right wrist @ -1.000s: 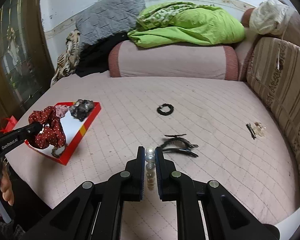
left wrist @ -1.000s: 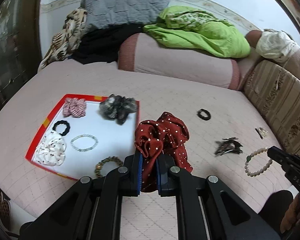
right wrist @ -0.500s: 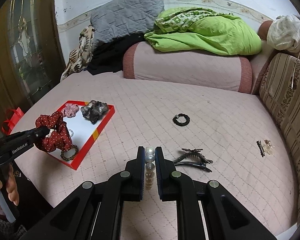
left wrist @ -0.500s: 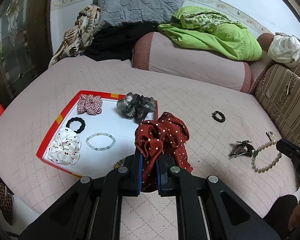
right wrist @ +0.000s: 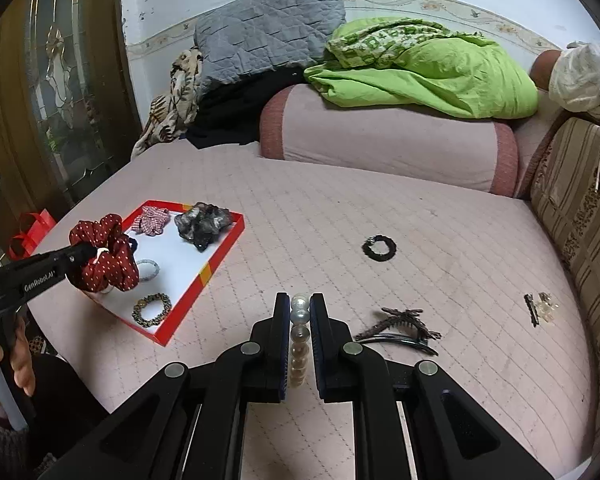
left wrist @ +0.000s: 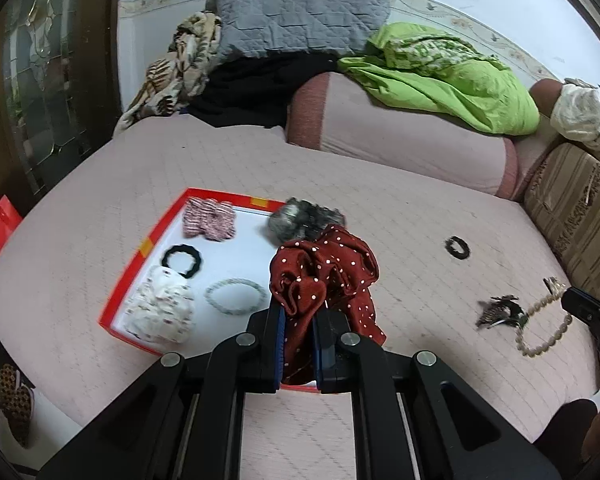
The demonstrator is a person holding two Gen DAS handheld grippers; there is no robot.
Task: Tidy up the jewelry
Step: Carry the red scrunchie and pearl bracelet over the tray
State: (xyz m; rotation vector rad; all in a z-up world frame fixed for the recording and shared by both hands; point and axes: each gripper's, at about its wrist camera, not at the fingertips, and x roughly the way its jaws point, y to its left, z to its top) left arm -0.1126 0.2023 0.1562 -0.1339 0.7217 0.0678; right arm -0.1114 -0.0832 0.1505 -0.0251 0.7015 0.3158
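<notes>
Left claw point(left wrist: 298, 344) clamped on red dotted scrunchie point(left wrist: 324, 276) above red tray point(left wrist: 140, 250); right claw point(right wrist: 299, 344) clamped on pearl bracelet point(right wrist: 299, 338), right of tray. Step: carrying. Next: lower, release into tray.

Both hands are on the move: the left gripper point(left wrist: 299, 326) carries the red dotted scrunchie point(left wrist: 326, 276) from beside the red tray point(right wrist: 220, 256) to over it, and the right gripper point(right wrist: 299, 316) lifts the pearl bracelet point(right wrist: 300, 336) further clear of the hair claw point(right wrist: 398, 326).
</notes>
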